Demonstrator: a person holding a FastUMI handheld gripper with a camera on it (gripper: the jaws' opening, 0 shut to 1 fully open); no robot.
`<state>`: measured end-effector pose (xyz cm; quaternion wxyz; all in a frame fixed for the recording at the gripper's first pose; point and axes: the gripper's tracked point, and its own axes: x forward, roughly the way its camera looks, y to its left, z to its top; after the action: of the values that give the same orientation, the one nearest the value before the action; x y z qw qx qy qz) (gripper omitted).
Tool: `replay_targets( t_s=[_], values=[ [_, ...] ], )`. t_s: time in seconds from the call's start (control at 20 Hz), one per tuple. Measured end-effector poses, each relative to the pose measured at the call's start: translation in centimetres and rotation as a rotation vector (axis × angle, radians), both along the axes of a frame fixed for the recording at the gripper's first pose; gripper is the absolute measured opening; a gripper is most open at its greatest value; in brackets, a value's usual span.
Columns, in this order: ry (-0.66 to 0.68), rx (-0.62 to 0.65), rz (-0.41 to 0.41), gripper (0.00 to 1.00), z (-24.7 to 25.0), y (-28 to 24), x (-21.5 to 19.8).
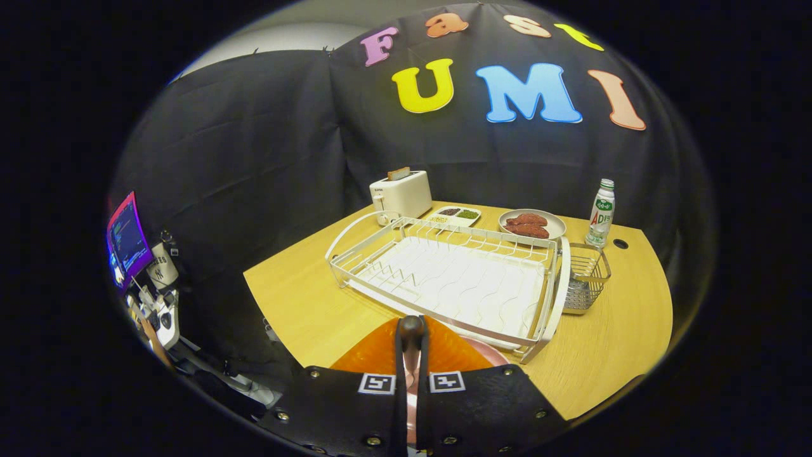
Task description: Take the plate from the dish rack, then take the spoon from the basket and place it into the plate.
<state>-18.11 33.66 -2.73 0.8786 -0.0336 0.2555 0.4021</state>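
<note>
Your hand-held gripper (411, 330) has its two fingers pressed nearly together, clamped on the rim of the orange plate (380, 352); a thin pinkish strip of rim shows in the slit between them. The plate sits just under and ahead of the fingers, low over the near edge of the table (298, 304), out of the dish rack (457, 282), which lies empty just beyond the fingertips.

Handling, as a guess: the plate looks rigid and glossy, maybe translucent plastic or glass, so treat it as slick and possibly breakable. You hold it by the rim only, so it can pivot or slip; keep it level and set it down flat, without dropping it.

The basket (585, 276) hangs on the rack's far right end, beyond and right of the fingers. Can't make out the spoon inside from here. Expect it to be thin, hard and slippery; grip mid-handle across the narrow width and lift straight up past the wire walls.
</note>
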Motion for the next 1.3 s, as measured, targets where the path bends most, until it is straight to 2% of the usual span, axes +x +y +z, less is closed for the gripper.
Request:
replay_targets(
  t_s=[0.15, 0.35, 0.5, 0.8, 0.9, 1.3],
  values=[
    [-0.028, -0.020, 0.012, 0.05, 0.2, 0.6, -0.1],
    [0.013, -0.013, 0.006, 0.08, 0.0, 0.4, -0.2],
    [0.029, 0.007, -0.007, 0.12, 0.3, 0.1, 0.2],
    [0.025, 0.041, -0.033, 0.13, 1.2, -0.7, 0.6],
    [0.008, 0.058, -0.051, 0.18, 1.9, -1.2, 1.0],
    [-0.012, 0.079, -0.094, 0.18, 2.4, -2.3, 1.9]
  ],
)
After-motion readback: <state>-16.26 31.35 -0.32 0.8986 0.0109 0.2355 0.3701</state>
